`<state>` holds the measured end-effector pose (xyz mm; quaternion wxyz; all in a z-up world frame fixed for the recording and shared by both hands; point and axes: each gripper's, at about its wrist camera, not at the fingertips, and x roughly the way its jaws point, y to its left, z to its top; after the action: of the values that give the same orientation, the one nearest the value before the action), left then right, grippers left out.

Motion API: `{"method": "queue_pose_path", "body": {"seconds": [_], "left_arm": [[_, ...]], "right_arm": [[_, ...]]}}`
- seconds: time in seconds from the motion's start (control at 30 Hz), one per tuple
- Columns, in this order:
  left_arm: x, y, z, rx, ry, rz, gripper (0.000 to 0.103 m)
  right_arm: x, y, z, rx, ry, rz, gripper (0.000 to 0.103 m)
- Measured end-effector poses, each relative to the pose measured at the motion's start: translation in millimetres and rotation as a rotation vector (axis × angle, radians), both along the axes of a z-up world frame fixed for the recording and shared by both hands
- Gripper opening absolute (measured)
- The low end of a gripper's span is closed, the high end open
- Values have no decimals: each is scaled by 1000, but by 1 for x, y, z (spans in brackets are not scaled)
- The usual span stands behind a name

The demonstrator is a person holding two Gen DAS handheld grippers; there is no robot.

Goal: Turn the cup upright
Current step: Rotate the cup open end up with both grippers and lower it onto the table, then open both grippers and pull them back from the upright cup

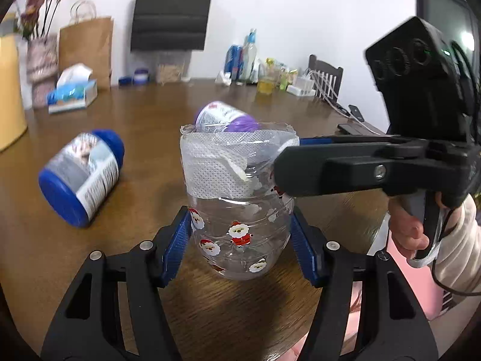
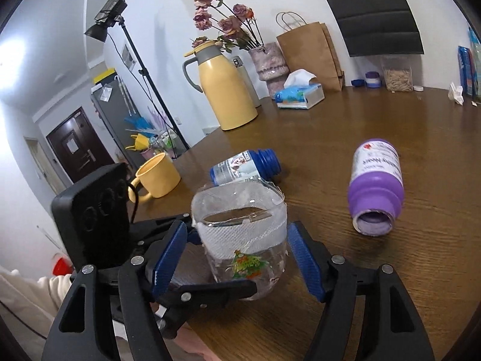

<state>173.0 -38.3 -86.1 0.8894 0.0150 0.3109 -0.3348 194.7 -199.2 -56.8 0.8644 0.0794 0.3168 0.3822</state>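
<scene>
Cup [image 1: 239, 210] stands on table [image 1: 144, 120], mouth up, long axis vertical, centred between both claws. Left claw [image 1: 240, 240] brackets its lower body, pads touching or just off, grip uncertain. Right claw [image 2: 233, 258] spread at the taped rim, released. Flip looks done; left is nearer.

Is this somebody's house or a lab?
Most likely a home dining room: a wooden table holds a yellow thermos jug, a vase of flowers and a tissue box.
</scene>
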Motion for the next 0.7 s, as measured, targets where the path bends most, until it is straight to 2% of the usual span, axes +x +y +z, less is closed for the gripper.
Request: {"method": "queue_pose_path", "body": {"seconds": [0.03,0.17,0.27,0.4,0.7], "left_arm": [[-1,1,-1,-7,0,4,60],[-2,7,-1,-13,35,0,62],[-8,10,1,0,2,0,61],[-13,8,0,20,-36,-17,58],[-4,4,2,46,-33,10,58]], "right_arm": [[-2,0,-1,4,-11,3,60],[-13,7,1,-55,-74,-10,59],[-26,14,-1,-117,-119,-6,59],[-32,21,-11,-192,-135,-13,56],[-30,19,-13,-184,-127,-30,56]]}}
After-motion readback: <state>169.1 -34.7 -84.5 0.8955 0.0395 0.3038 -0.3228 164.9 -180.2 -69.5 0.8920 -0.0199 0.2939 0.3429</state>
